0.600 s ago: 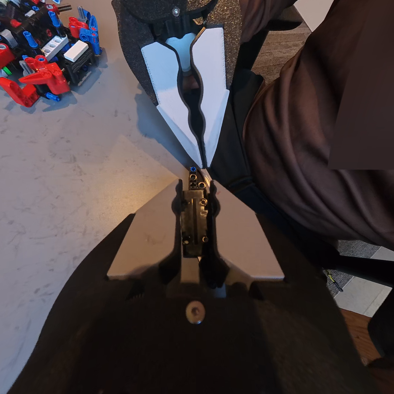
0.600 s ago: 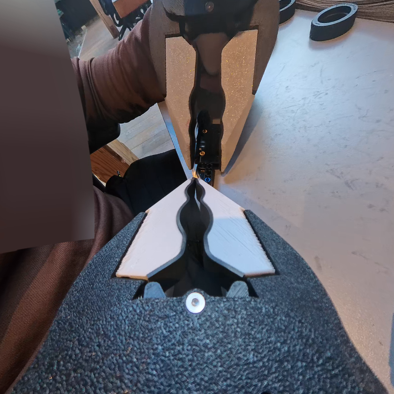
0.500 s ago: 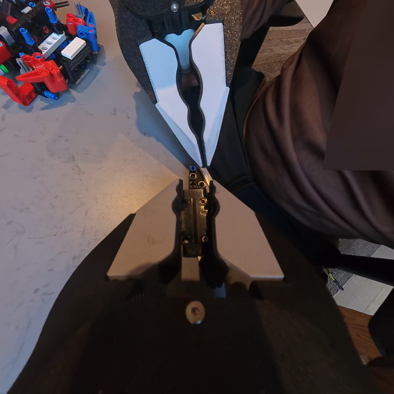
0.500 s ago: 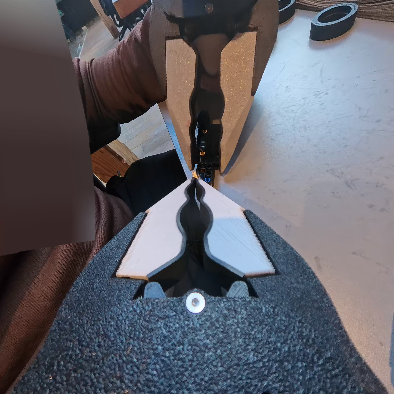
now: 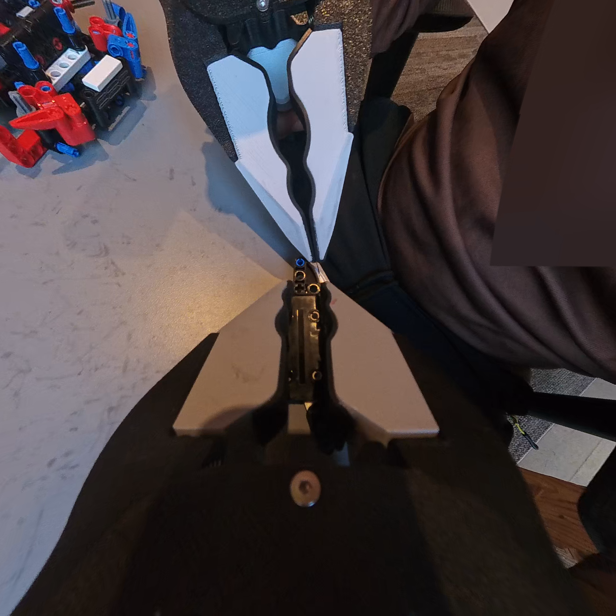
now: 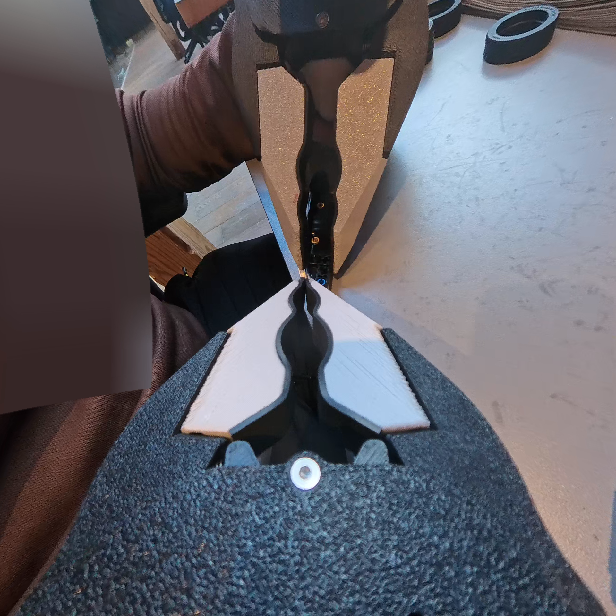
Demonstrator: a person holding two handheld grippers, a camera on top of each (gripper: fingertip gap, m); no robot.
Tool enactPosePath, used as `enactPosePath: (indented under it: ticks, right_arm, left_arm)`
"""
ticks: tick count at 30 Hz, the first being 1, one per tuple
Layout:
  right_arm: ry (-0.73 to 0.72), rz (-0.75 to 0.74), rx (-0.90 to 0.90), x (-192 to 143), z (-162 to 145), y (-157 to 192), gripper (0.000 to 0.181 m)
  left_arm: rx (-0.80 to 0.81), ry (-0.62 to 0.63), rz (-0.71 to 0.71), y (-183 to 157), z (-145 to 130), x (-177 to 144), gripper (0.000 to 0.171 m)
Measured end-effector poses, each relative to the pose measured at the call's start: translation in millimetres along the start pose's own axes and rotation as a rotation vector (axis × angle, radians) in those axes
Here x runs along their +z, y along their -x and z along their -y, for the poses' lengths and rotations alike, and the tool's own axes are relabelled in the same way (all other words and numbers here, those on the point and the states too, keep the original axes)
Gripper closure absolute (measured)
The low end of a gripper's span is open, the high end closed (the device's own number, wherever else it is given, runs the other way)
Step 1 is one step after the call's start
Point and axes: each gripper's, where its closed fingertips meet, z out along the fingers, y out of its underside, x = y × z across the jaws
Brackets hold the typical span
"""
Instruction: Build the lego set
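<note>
Left gripper (image 5: 305,290) clamps a black beam (image 5: 304,346); right gripper (image 6: 305,283), tips pinched together (holding nothing visible), meets its blue pin (image 5: 300,263) and might slip off sideways.

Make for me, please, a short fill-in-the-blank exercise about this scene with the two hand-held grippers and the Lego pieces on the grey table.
1. The left gripper is shut on a long ____ Lego piece with round holes.
2. The small round pin at the far end of that piece is ____ in colour.
3. The right gripper has its jaws ____, tip to tip with the left one.
4. The pile of red, blue and black Lego parts lies on the grey ____.

Missing words: black; blue; shut; table
</note>
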Motion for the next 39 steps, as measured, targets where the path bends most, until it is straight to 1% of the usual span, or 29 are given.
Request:
enactPosePath:
  ticks: [8, 15, 27, 30, 34, 39]
  right_arm:
    - [0.009, -0.018, -0.014, 0, 0, -1, 0.181]
    - [0.029, -0.105, -0.059, -2, 0, -3, 0.181]
    - [0.071, -0.445, -0.141, -10, 0, -18, 0.181]
    - [0.071, -0.478, -0.130, -11, 0, -20, 0.181]
    - [0.075, -0.488, -0.096, -12, 0, -21, 0.181]
    - [0.087, -0.525, -0.114, -13, -1, -22, 0.180]
  left_arm:
    - [0.002, -0.001, 0.007, 1, 0, 0, 0.158]
    - [0.002, -0.003, 0.017, 2, 0, 0, 0.158]
    - [-0.061, -0.024, 0.085, 14, 5, 1, 0.158]
    - [-0.056, -0.024, 0.099, 15, 5, 1, 0.158]
    - [-0.057, -0.027, 0.106, 16, 6, 1, 0.158]
    - [-0.063, -0.029, 0.107, 16, 6, 2, 0.158]
